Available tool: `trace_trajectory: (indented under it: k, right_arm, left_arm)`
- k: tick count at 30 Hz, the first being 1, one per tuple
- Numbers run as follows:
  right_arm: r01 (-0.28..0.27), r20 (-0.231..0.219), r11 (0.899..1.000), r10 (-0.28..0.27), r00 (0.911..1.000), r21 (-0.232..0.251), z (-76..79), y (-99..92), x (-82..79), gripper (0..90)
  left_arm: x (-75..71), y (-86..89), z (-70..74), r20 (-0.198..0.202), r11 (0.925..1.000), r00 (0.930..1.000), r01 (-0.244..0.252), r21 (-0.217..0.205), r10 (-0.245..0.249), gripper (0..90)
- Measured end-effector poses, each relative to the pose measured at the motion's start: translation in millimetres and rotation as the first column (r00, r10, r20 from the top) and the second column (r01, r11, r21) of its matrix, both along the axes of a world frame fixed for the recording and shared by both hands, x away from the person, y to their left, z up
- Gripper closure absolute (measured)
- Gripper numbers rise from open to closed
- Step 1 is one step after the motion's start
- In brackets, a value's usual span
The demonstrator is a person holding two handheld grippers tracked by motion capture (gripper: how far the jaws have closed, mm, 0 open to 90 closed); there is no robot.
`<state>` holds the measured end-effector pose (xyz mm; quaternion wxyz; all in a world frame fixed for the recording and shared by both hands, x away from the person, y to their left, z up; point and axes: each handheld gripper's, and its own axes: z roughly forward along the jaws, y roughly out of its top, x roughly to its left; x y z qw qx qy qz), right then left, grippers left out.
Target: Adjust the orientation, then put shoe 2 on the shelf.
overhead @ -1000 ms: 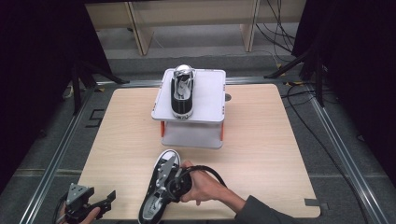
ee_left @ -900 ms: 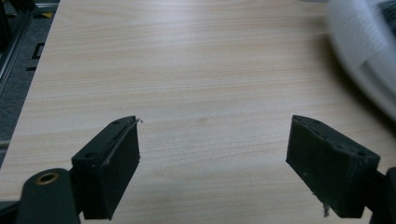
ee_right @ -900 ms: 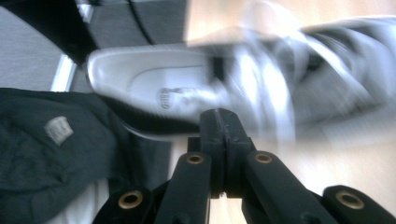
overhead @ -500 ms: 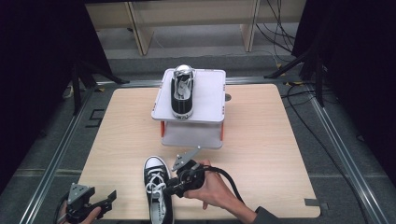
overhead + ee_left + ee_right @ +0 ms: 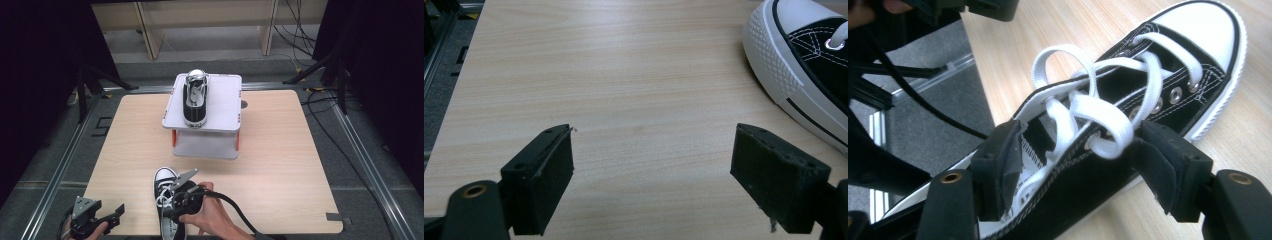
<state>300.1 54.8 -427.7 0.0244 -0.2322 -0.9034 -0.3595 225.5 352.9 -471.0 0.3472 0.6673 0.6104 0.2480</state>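
Right tool (image 5: 176, 200) on near sneaker (image 5: 166, 200) — second sneaker (image 5: 195, 97) atop stand (image 5: 222, 107), left tool (image 5: 114, 214) idle

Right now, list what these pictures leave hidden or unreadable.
- Heel of the near sneaker: cut off by the bottom edge in the high view, with the right gripper and hand over it.
- Space under the raised platform: shaded by its top in the high view.
- Inside of the far sneaker: too small in the high view.
- Left gripper: jaws apart over bare table.
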Motion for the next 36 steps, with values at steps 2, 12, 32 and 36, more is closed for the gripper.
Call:
trace_trajectory:
  k: [2,12,32,36]
  right_arm:
    - [0.002,0.006,1.0,-0.002,1.0,-0.02,-2.5,4.5,-0.7,35.2]
    - [-0.038,0.068,0.995,0.045,0.9966,-0.096,-11.7,12.1,3.4,48.2]
    - [-0.067,0.015,0.993,0.069,0.9975,-0.097,-7.4,-2.4,25.7,80.5]
    - [-0.079,-0.02,0.995,0.078,0.9968,-0.062,-5.0,-6.1,31.9,81.7]
  left_arm:
    - [0.0,-0.1,0.0,0.001,1.0,1.0,0.0,-0.001,0.0,16.6]
    - [0.2,0.3,-0.2,-0.001,1.0,1.0,0.002,0.003,-0.002,16.6]
    - [-0.1,0.1,-0.2,0.002,1.0,1.0,0.002,0.001,-0.002,16.6]
    - [0.1,0.4,-0.3,0.003,1.0,1.0,0.004,0.001,-0.004,16.6]
